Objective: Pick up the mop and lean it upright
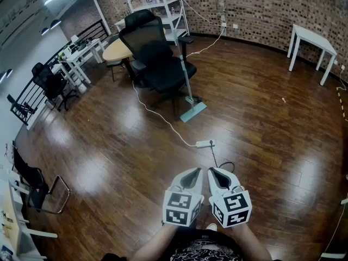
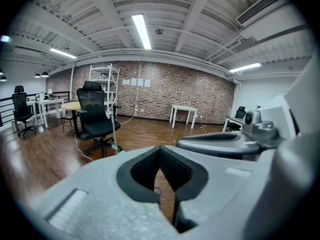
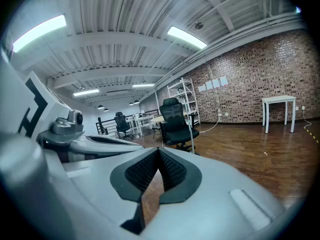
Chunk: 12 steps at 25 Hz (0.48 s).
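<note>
Plainly, the mop [image 1: 187, 81] stands upright just above the frame's centre in the head view. Its pale handle leans against the black office chair [image 1: 154, 53], and its light blue mop head [image 1: 193, 111] rests flat on the dark wooden floor [image 1: 261, 118]. A white power strip [image 1: 205, 143] lies on the boards below it, between the mop and the grippers, with a white cable [image 1: 157, 116] running up toward the chair.

Both grippers sit at the bottom centre, side by side and well apart from the mop. The left gripper [image 1: 191, 174] has its jaws together with nothing between them, and the right gripper [image 1: 217, 175] is likewise closed and empty. A white table [image 1: 312, 39] stands at the upper right by the brick wall [image 1: 255, 10].
</note>
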### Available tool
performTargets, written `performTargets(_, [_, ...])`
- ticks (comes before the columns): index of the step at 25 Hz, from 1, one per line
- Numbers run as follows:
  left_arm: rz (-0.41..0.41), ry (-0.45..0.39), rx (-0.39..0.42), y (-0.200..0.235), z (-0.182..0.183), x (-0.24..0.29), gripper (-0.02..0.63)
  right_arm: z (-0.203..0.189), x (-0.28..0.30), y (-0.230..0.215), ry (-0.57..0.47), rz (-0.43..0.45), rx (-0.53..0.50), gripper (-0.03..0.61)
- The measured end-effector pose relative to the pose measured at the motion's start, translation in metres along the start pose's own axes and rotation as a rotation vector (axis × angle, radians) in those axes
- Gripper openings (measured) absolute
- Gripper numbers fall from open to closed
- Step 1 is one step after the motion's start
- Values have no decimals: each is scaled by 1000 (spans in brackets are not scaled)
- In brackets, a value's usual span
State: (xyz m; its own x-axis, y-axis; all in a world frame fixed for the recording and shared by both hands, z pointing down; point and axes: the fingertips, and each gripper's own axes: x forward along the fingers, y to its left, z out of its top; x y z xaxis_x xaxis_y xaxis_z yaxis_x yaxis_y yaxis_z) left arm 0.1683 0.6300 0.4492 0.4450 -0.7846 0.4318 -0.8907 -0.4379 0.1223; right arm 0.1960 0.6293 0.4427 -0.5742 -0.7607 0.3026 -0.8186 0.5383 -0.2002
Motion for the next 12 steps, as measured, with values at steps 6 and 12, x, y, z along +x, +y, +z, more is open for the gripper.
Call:
performTargets(6, [-13,-2,-14,31,12,40,3,10,49,-19,12,5,-10,0])
performTargets(12, [-42,-15,-19,93,49,88,3,36,128,-31,46,-27,-41,1])
